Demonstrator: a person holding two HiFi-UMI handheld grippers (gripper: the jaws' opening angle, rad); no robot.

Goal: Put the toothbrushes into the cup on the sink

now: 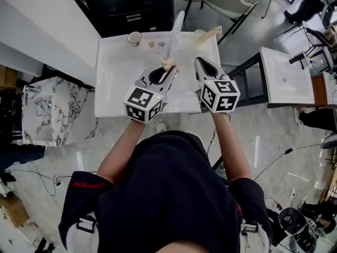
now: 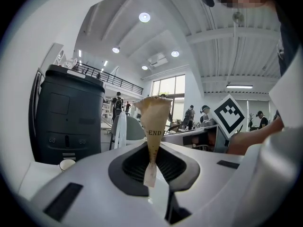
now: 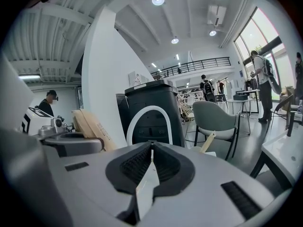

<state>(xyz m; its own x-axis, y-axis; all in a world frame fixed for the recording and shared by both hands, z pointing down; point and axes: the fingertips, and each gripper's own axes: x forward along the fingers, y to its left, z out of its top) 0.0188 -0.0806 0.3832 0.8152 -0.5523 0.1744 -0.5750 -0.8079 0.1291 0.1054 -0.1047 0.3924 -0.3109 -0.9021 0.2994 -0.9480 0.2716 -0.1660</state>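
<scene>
Over the white sink (image 1: 116,88), your left gripper (image 1: 170,69) is clamped on a packaged toothbrush (image 1: 174,36). Your right gripper (image 1: 203,63) is closed up empty, and the cup (image 1: 135,38) sits by the back rim.

The person is wearing a dark blue shirt (image 1: 168,194) with short sleeves. A thin red stripe (image 1: 84,184) is running across the sleeve on the left gripper's side. Two pale straps (image 1: 87,226) with black buckles are showing low on the shirt. The left gripper (image 1: 169,67) and the right gripper (image 1: 200,60) are looking alike, with smooth light grey shells and black ribbed pads (image 3: 135,164) inside the jaws. Behind each one's jaws, a white cube (image 1: 143,103) is showing black square marks. Small black slots (image 2: 64,200) are sitting on the grey shell beside the pads.
</scene>
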